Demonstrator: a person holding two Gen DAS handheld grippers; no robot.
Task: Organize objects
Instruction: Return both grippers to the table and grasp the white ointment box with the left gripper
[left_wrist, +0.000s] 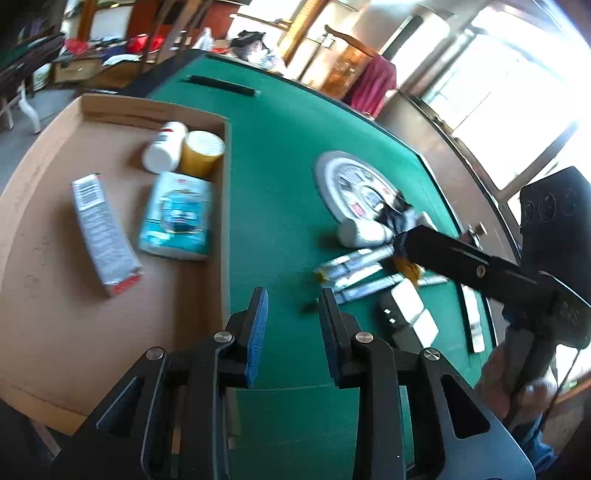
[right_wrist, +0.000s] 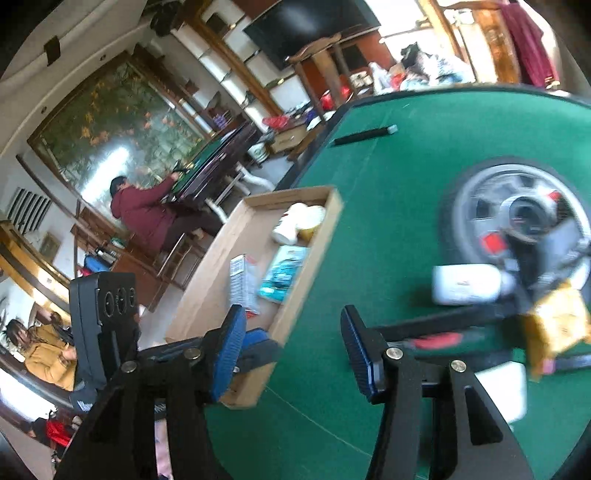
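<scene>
A cardboard tray (left_wrist: 55, 314) lies on the left of the green table (left_wrist: 280, 166). It holds a white bottle (left_wrist: 164, 147), a yellow-lidded jar (left_wrist: 201, 153), a teal packet (left_wrist: 177, 216) and a white and red box (left_wrist: 103, 232). My left gripper (left_wrist: 293, 299) hovers over the felt by the tray's right wall, open with nothing between its blue pads. Loose items lie to the right: a white bottle (right_wrist: 465, 284), a yellow packet (right_wrist: 557, 325), long sachets (left_wrist: 354, 271) and a white box (left_wrist: 406, 314). My right gripper (right_wrist: 291, 317) is open and empty, left of that pile.
A round grey centre panel (right_wrist: 517, 214) is set into the table behind the pile. A black bar (left_wrist: 221, 85) lies near the far edge. The tray (right_wrist: 295, 325) overhangs the table's left edge. Seated people (right_wrist: 144, 210) and furniture fill the room beyond.
</scene>
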